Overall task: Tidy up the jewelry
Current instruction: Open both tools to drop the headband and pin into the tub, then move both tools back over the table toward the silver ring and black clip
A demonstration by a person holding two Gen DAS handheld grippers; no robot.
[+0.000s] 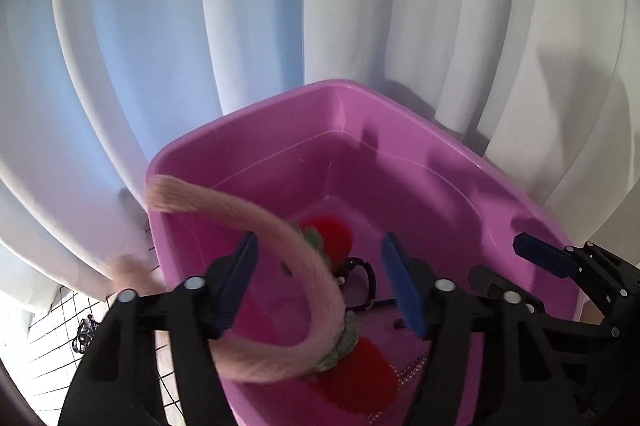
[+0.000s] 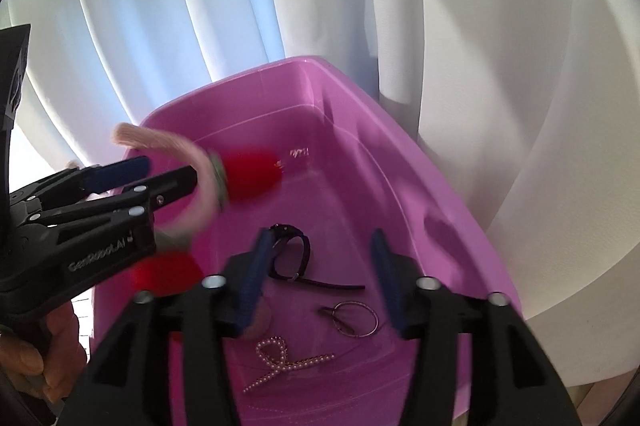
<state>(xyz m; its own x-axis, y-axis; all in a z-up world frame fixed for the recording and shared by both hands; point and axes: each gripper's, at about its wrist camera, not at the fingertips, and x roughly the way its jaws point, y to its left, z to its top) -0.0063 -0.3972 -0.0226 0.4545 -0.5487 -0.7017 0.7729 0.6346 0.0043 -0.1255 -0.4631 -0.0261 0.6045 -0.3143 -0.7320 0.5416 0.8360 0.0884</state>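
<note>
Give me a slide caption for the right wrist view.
Fuzzy pink headband drops from open left tongs into pink bin.

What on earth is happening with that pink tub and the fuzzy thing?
A person is sorting accessories into a pink tub with two hand-held grippers. The left gripper is open over the tub, and a fuzzy pink headband with red strawberry ends appears blurred, as if dropping in. The right gripper hovers open. A dark watch, a ring-shaped piece and a pearl bow clip lie inside.
</note>
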